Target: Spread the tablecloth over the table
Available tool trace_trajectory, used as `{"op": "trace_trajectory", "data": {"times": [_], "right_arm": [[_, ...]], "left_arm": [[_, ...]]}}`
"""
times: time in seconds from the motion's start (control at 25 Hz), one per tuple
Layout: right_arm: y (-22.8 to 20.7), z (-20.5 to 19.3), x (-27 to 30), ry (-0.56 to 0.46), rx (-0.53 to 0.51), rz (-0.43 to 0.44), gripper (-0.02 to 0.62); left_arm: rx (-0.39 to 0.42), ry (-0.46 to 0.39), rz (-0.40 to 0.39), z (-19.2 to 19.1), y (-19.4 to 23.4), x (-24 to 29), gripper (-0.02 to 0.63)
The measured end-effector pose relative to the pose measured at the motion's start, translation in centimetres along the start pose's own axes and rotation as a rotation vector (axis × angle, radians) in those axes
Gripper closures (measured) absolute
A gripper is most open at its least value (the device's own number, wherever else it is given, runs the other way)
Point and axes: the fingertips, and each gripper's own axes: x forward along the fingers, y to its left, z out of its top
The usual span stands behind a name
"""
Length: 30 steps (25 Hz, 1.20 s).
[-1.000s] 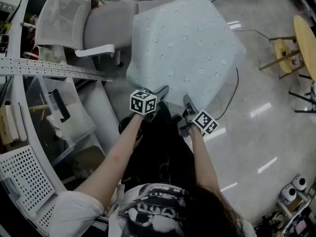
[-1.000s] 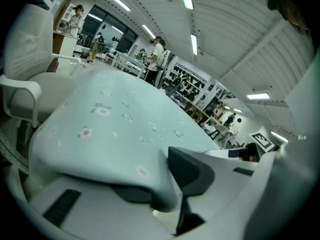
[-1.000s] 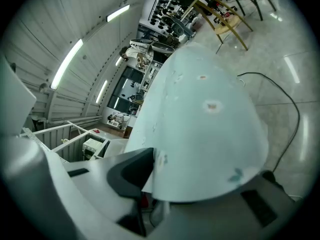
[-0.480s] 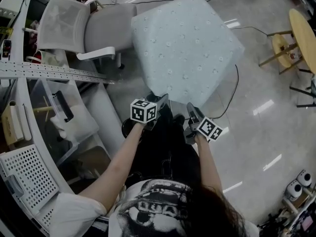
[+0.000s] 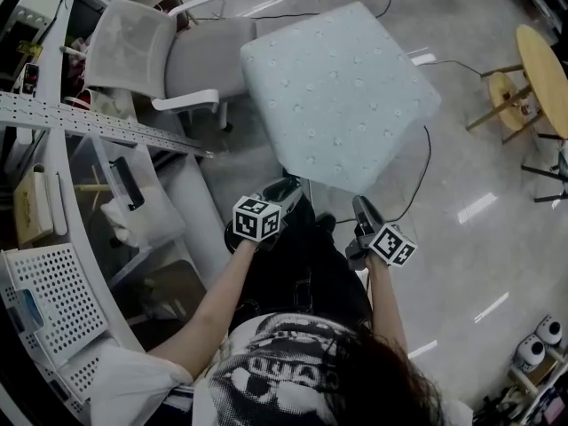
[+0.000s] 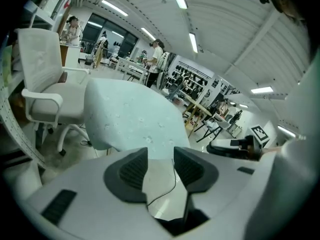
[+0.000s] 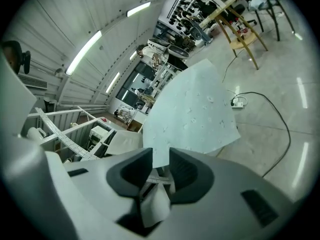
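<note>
Tablecloth [image 5: 342, 96] is draping over the table, hiding it completely. Left claw [image 5: 288, 186] and right claw [image 5: 362, 207] are hovering near its near edge. The 2 jaw pairs, having just been opening, are standing apart and gripping nothing.

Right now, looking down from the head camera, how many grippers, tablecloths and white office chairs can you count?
Grippers: 2, the left gripper and the right gripper
Tablecloth: 1
White office chair: 1
Total: 4
</note>
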Motion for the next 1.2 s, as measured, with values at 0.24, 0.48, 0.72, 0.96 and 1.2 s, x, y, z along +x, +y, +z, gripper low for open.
{"op": "trace_trajectory", "data": {"times": [0.24,0.48,0.72,0.96,1.2], "right_arm": [[2.9,3.2,-1.7,-0.048,-0.093,0.064,0.506],[7.1,5.2,-3.2,-0.048,-0.243,0.117,0.506],[9.9,8.0,-4.9,-0.079,-0.341,0.133,0.514],[11.1,11.6,-6.2,-0.126,-0.362,0.147,0.515],[11.0,15.4,-5.1,-0.122,-0.377,0.165,0.515]], "left_arm": [[0.082,-0.080,-0.038,4.3,-3.8,-1.1,0.443],[0.138,-0.147,-0.068,7.8,-7.2,-3.0,0.453],[0.170,-0.182,-0.089,10.6,-9.2,-3.6,0.472],[0.197,-0.194,-0.131,12.9,-11.4,-1.6,0.476],[0.243,-0.194,-0.148,15.4,-12.8,1.7,0.476]]}}
